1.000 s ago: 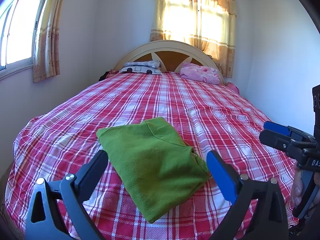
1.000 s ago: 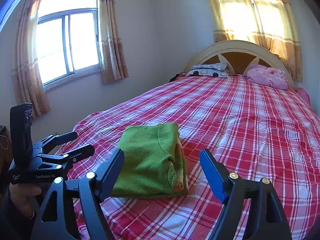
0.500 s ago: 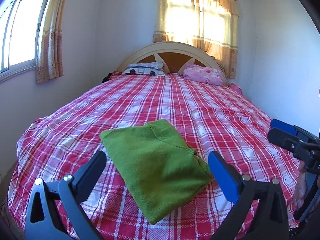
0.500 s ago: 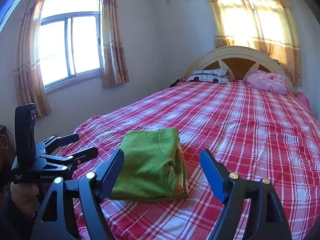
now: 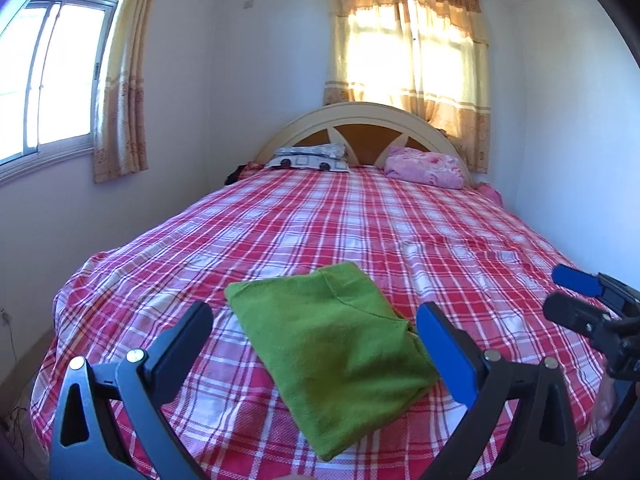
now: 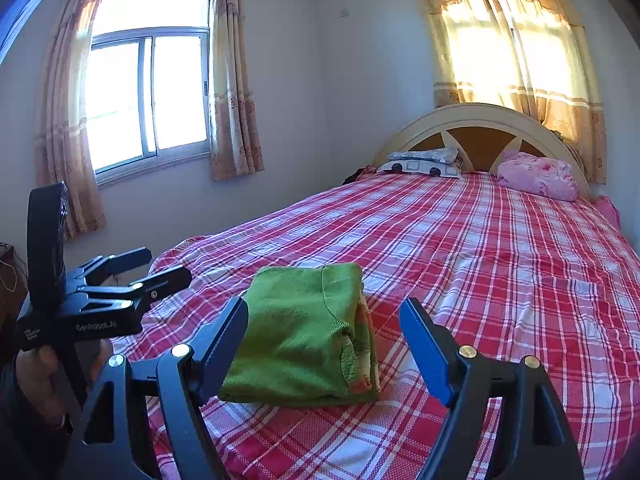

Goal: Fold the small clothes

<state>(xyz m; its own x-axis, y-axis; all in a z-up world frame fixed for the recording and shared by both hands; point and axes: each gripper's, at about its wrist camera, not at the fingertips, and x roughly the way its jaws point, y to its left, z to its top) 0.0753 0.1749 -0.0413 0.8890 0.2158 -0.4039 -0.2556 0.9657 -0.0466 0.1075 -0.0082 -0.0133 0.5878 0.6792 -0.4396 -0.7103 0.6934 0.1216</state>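
Folded green garment (image 5: pixel 334 344) lies ahead between both grippers, long axis diagonal; left gripper (image 5: pixel 316 340) and right gripper (image 6: pixel 324 332) both spread wide, empty, neither clearly nearer.

We see the folded garment (image 5: pixel 332 336) lying on the bed (image 5: pixel 400 232) near its foot, two pillows (image 5: pixel 308 158) at the headboard (image 5: pixel 362 120) behind it. Our left gripper (image 5: pixel 316 344) and right gripper (image 6: pixel 324 340) hang before the garment, jaws spread, a window (image 6: pixel 148 96) left of the bed.
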